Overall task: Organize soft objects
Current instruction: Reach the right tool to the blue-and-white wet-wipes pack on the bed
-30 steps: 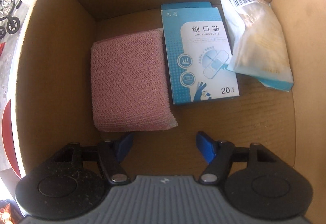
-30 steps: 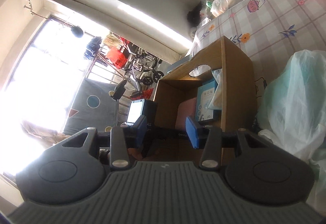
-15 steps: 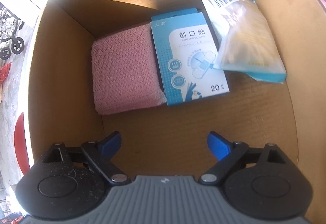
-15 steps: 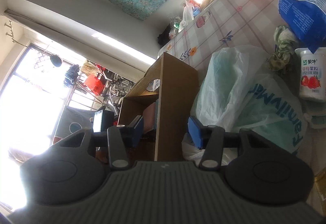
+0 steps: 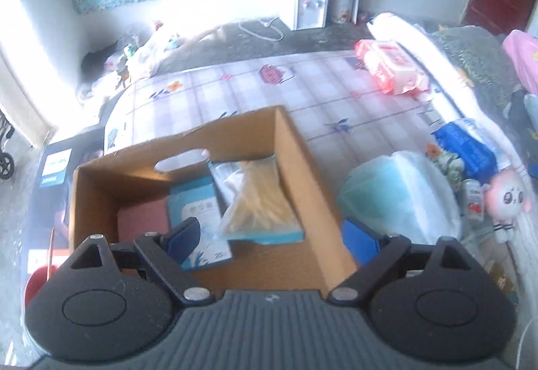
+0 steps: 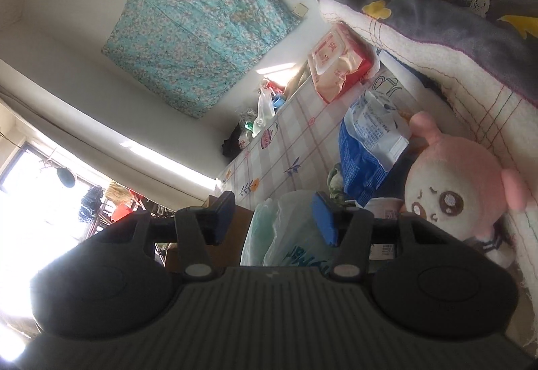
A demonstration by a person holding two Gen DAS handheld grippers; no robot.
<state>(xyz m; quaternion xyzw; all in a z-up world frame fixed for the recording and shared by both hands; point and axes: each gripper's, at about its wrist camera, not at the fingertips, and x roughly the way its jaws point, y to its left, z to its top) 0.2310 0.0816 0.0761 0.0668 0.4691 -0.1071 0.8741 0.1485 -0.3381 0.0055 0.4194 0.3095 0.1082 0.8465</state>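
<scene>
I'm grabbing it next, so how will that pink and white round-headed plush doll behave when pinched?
The pink and white plush doll looks stuffed, so it probably squashes and weighs little. Its fuzzy fabric likely grips well. The small body under the big head may dangle.

Open cardboard box on the checked bed sheet, handle slot cut in its far wall. Inside, side by side: a pink mesh cloth folded flat at the left, a light-blue plaster carton lying face up in the middle, a clear packet of yellowish contents tilted against the right wall and overlapping the carton's edge. Just beside the box on the right — a pale green plastic bag, puffed and crumpled. Farther right, a blue-and-white pouch slumped on the sheet, then a pink plush doll with a white face, leaning against the folded blanket. Well apart, near the far edge — a pink wet-wipe pack, lying flat.
</scene>
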